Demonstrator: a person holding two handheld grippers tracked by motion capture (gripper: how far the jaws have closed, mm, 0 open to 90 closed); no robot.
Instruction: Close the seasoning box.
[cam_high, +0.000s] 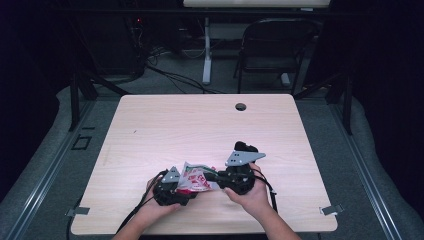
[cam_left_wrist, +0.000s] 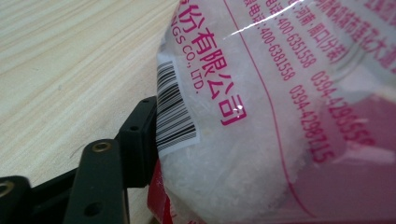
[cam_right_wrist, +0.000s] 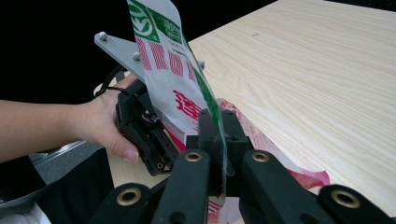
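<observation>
Pale wood-grain laminate forms the top of the rectangular table (cam_high: 150, 130), which has a round cable hole (cam_high: 240, 106) near its far edge. Work is under way near the front edge, slightly left of centre, where a clear plastic bag with red, white and green print and a white granular filling (cam_high: 194, 177) is held between the two handheld grippers.

Right gripper (cam_right_wrist: 219, 140): its two black jaws are fully closed and pinch a thin flap of the bag between the pads. In the right gripper view the flap rises above the jaws, showing a green logo and red stripes. The person's right hand (cam_high: 252, 195) grips the body from below, with the grey three-cornered plate (cam_high: 243, 157) on top.

Left gripper (cam_high: 187, 189): in the left gripper view one black jaw lies against the bag's side at a white barcode label (cam_left_wrist: 173, 109); the other jaw is hidden behind the bag. The jaws are set fairly wide, with the bulging filled part of the bag between them. Whether both pads press on it cannot be told. The person's left hand (cam_high: 155, 202) holds this gripper from behind, and its cable (cam_high: 132, 215) trails off the table's front edge.

Bag position: it is lifted at the pinched flap. Pink printed text and telephone numbers cover its transparent face (cam_left_wrist: 289, 70). The two grippers stand close together, on either side of the bag.
</observation>
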